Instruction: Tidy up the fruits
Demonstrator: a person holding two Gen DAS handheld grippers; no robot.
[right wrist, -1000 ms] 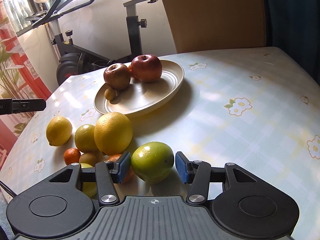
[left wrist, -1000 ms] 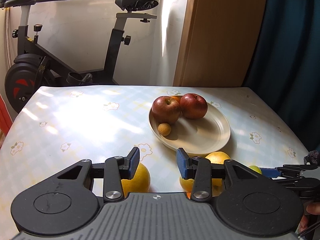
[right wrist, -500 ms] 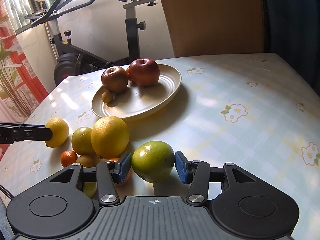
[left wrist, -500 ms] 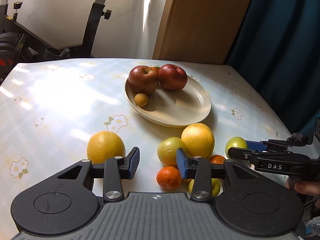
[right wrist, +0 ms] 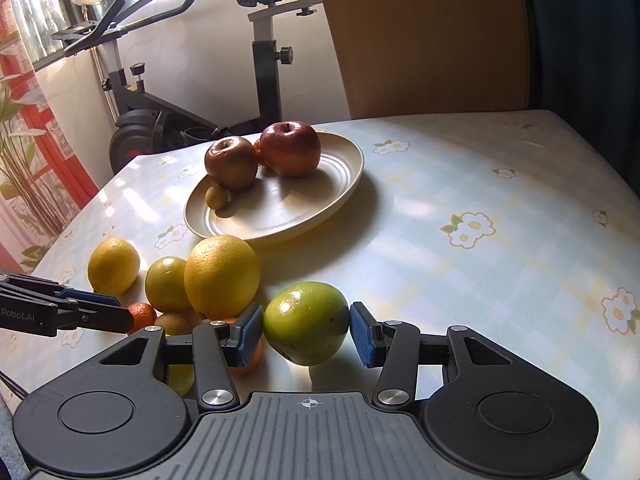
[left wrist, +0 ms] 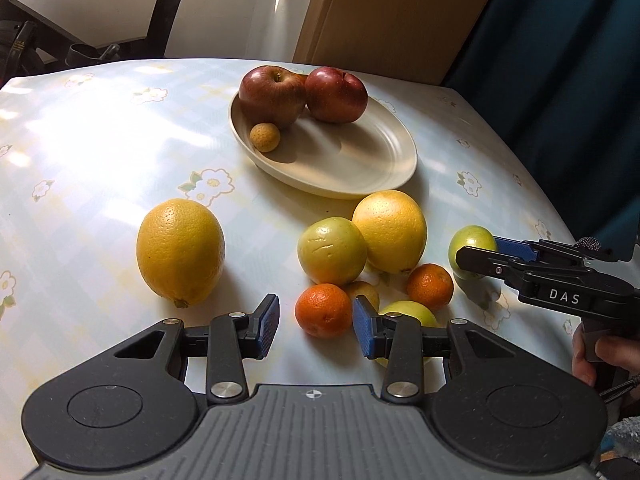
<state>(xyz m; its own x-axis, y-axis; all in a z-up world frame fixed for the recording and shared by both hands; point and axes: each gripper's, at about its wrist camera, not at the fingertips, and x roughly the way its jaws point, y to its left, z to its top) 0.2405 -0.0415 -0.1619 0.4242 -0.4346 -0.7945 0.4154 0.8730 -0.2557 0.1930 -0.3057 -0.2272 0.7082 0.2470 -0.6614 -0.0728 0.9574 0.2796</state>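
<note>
My left gripper (left wrist: 315,328) is open and low over the fruit pile, with a tangerine (left wrist: 322,310) at its fingertips; the left pad stands clear of it. My right gripper (right wrist: 307,334) is shut on a green apple (right wrist: 306,322), a pad on each side, down at the table. The left wrist view shows that apple (left wrist: 470,240) at the right. A cream plate (left wrist: 360,188) holds two red apples (left wrist: 272,94) and a small brown fruit (left wrist: 264,137). Loose on the table are a big yellow citrus (left wrist: 180,252), another citrus (left wrist: 390,232), a yellow-green fruit (left wrist: 332,250) and a second tangerine (left wrist: 430,286).
The table has a pale flowered cloth (right wrist: 480,200) with bare room to the right of the plate (right wrist: 280,232). Behind the table stand an exercise bike (right wrist: 264,60) and a wooden panel (right wrist: 420,40). A dark curtain (left wrist: 560,60) hangs at the right, and a hand (left wrist: 584,364) holds the right gripper.
My left gripper has tilted down and sunk toward the loose fruit, so the tangerine now sits at its fingertips. The right gripper has kept still on the green apple.
</note>
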